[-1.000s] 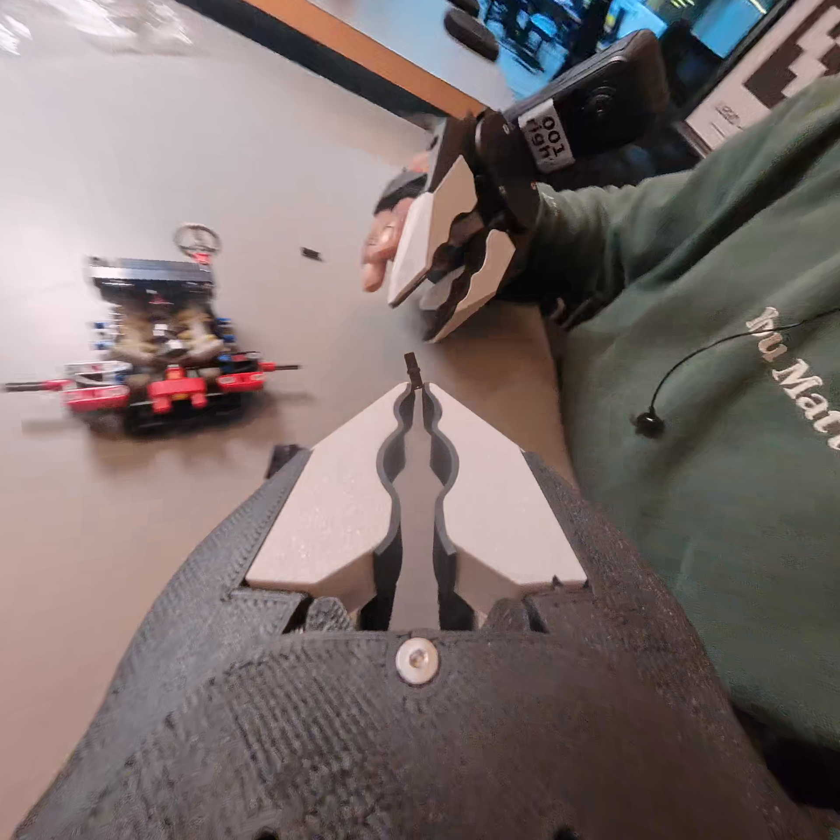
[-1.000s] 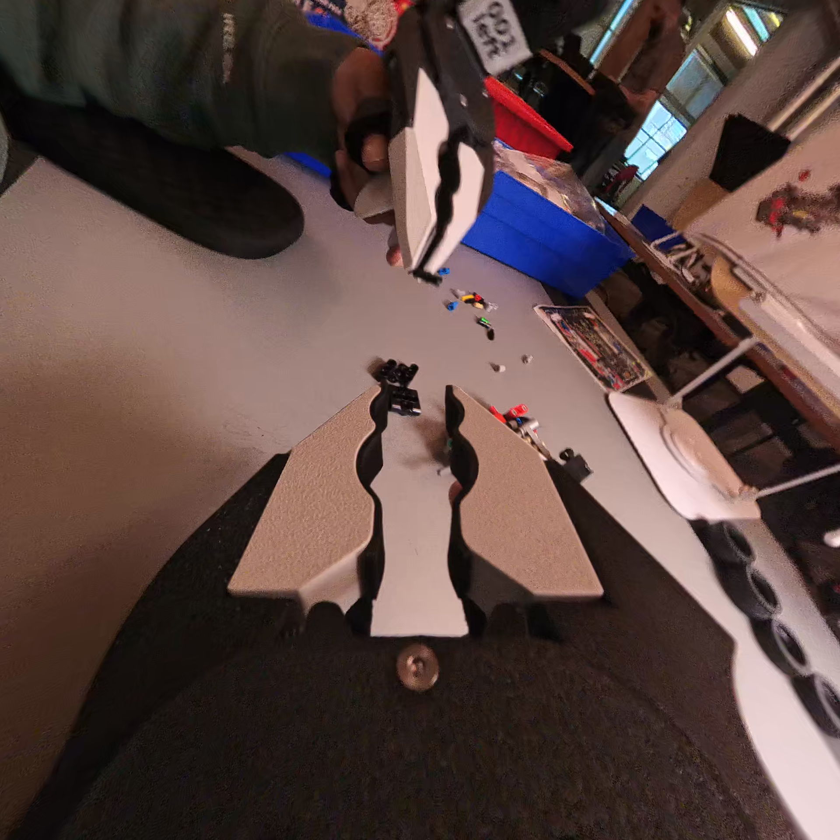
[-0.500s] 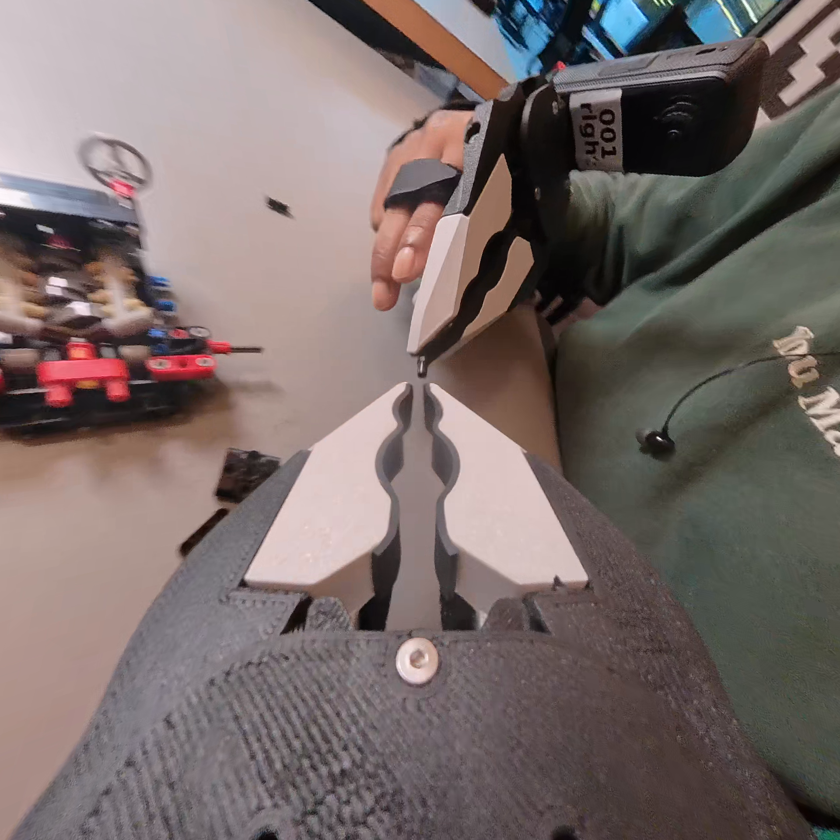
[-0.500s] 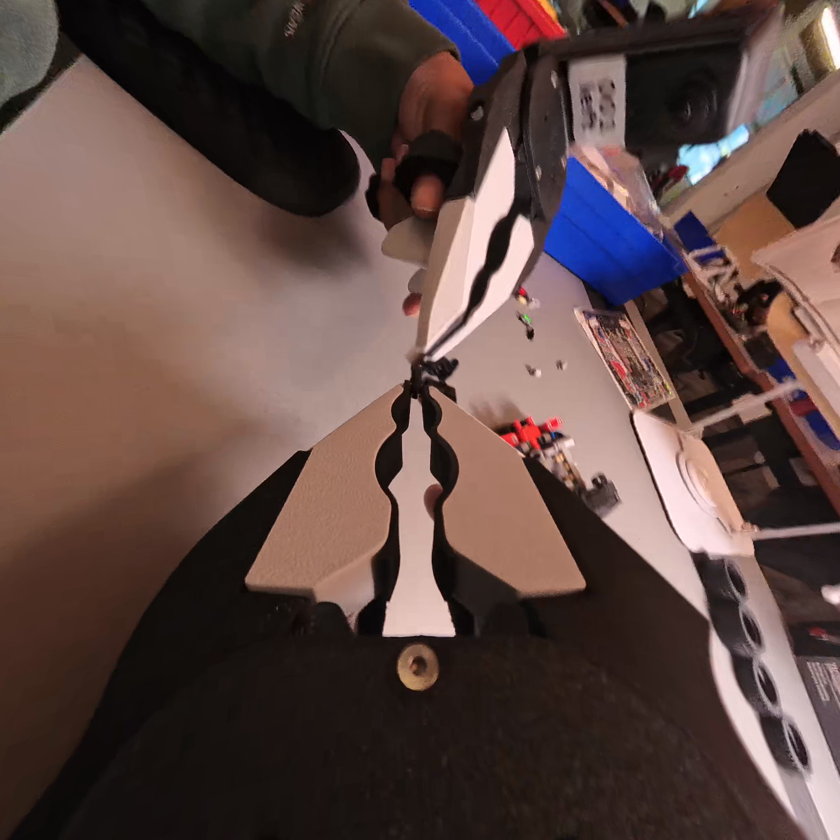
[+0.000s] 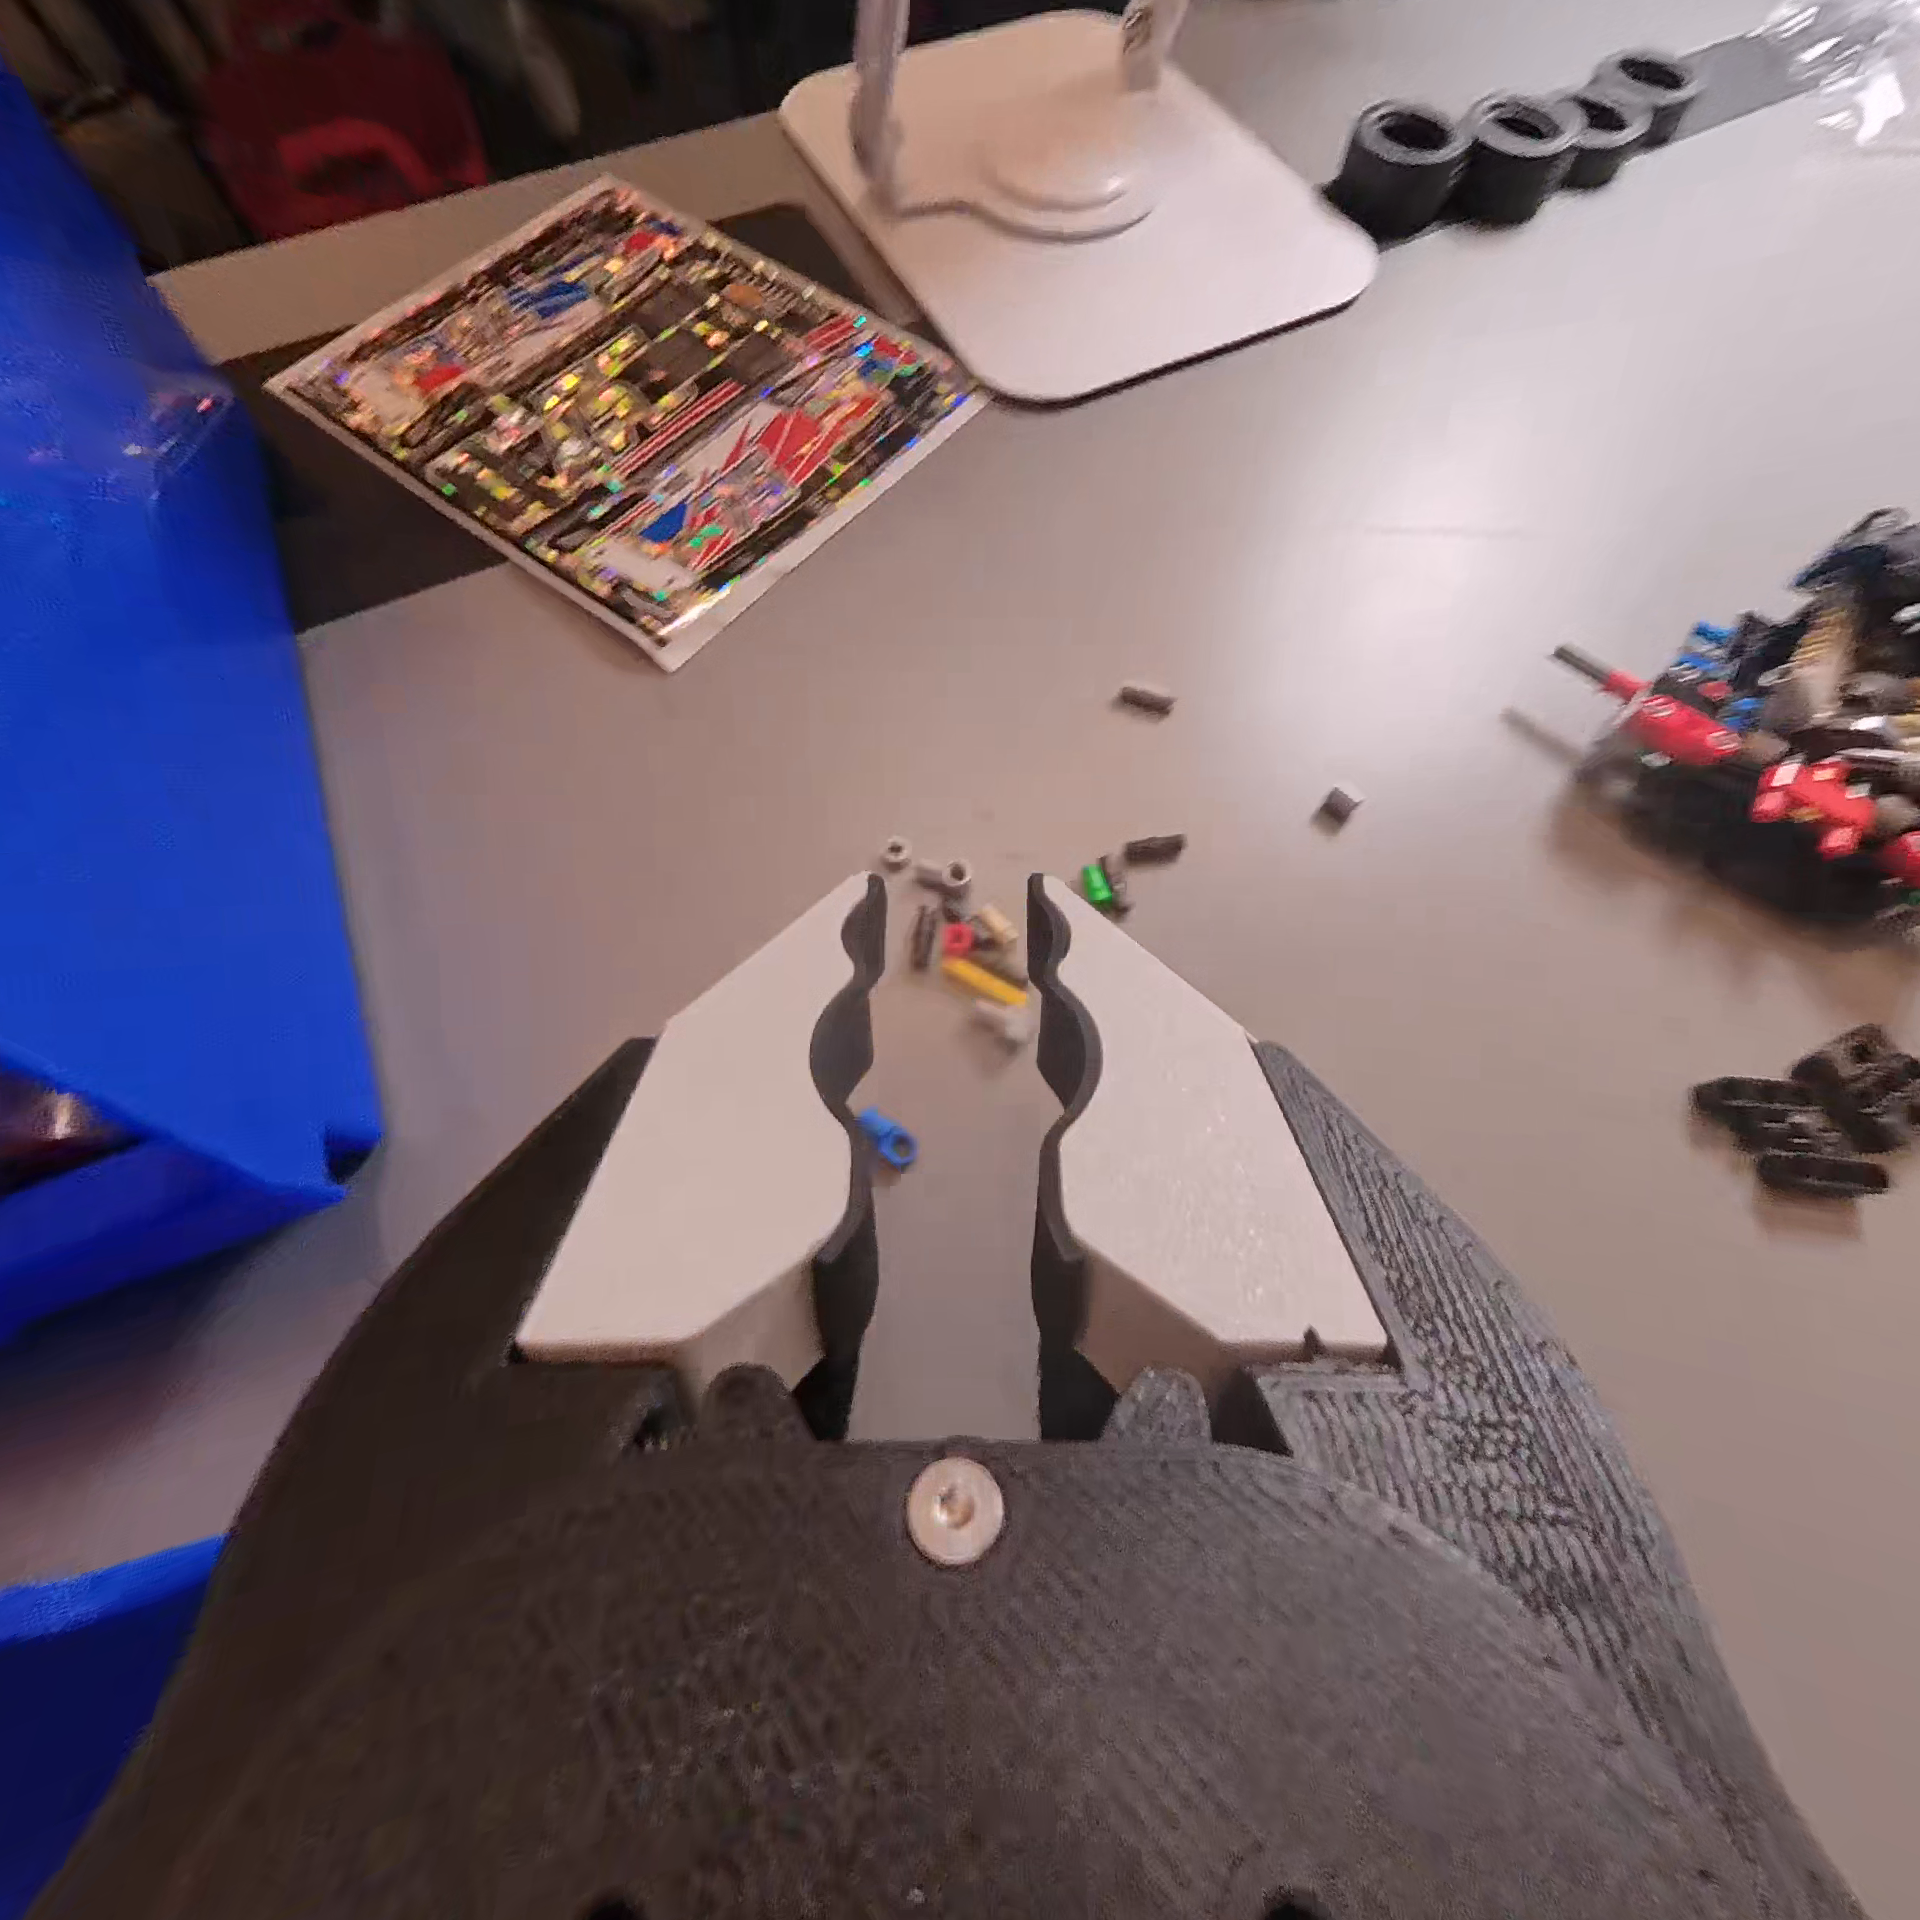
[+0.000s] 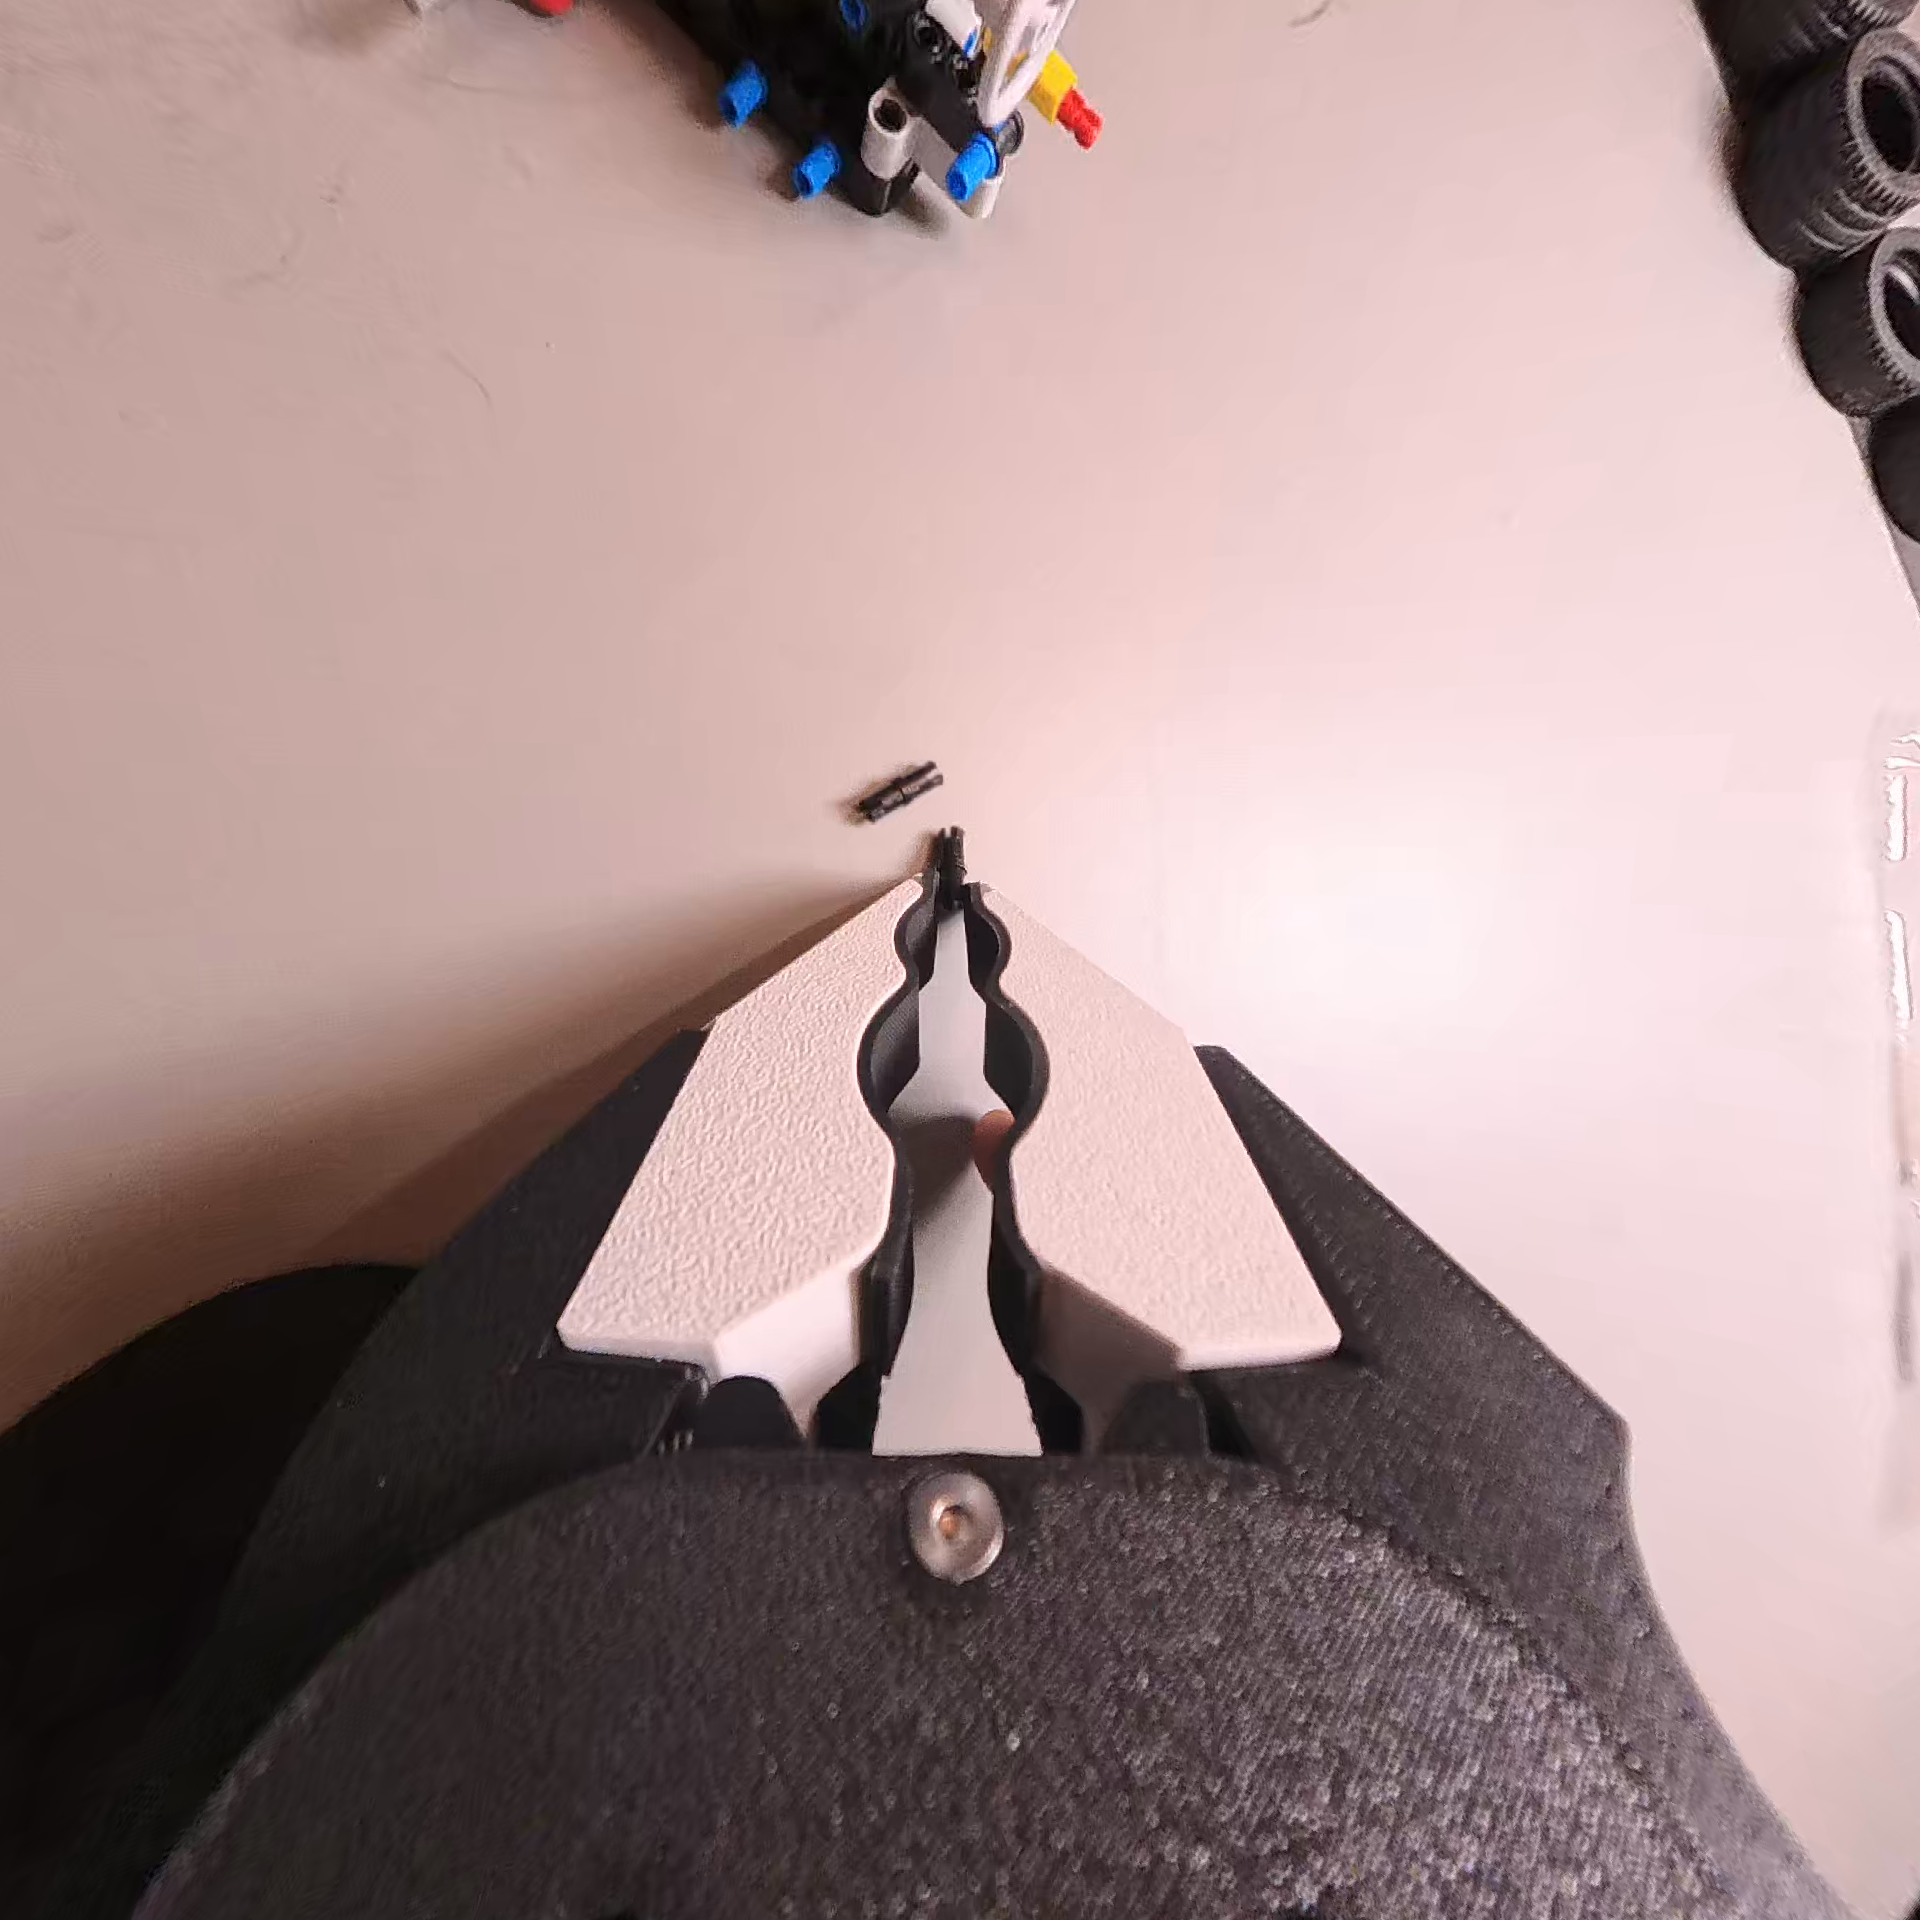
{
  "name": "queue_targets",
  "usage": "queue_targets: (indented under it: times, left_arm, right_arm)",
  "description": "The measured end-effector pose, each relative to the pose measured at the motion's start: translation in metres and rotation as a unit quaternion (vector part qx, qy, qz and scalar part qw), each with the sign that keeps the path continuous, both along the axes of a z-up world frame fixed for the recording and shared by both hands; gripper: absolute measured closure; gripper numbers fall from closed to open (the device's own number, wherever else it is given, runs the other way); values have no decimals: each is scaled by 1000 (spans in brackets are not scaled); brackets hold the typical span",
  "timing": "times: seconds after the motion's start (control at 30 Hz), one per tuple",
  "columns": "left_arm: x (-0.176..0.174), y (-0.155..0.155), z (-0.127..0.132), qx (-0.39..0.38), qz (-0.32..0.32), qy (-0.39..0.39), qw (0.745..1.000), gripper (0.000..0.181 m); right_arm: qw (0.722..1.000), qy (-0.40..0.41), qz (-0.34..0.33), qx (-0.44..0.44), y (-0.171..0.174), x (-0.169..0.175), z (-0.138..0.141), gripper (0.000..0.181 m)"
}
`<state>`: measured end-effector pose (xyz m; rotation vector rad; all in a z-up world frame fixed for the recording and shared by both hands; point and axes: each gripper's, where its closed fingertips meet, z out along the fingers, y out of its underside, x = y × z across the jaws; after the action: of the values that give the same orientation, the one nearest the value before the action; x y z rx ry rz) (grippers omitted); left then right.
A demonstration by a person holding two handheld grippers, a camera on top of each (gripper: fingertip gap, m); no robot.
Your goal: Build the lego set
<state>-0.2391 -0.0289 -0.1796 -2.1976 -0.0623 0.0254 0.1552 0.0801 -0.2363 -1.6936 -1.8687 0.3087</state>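
Black pin point(image 6: 949, 854) pinched in right tongs point(image 6: 948, 883); left tongs point(image 5: 951, 883) gape.

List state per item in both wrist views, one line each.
left gripper: open, empty, above the small loose parts.
right gripper: shut on a small black pin.
second black pin: lying loose on the table.
lego car assembly: partly built, resting on the table.
tyres: unmounted, grouped together.
sticker sheet: lying flat.

Grey table point(image 5: 1299, 582) carries loose pieces point(image 5: 971, 961), sticker sheet point(image 5: 623, 410), tyres point(image 5: 1507, 156).
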Motion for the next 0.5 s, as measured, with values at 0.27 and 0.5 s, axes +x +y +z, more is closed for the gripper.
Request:
queue_targets:
  times: [0.27, 0.5]
  left_arm:
    - [-8, -9, -39, -75, -3, 4, 997, 157]
    - [-20, 2, -52, -86, 4, 11, 996, 161]
  right_arm:
    - [999, 24, -3, -22, -2, -2, 2, 166]
    - [997, 66, -1, -25, -1, -2, 13, 159]
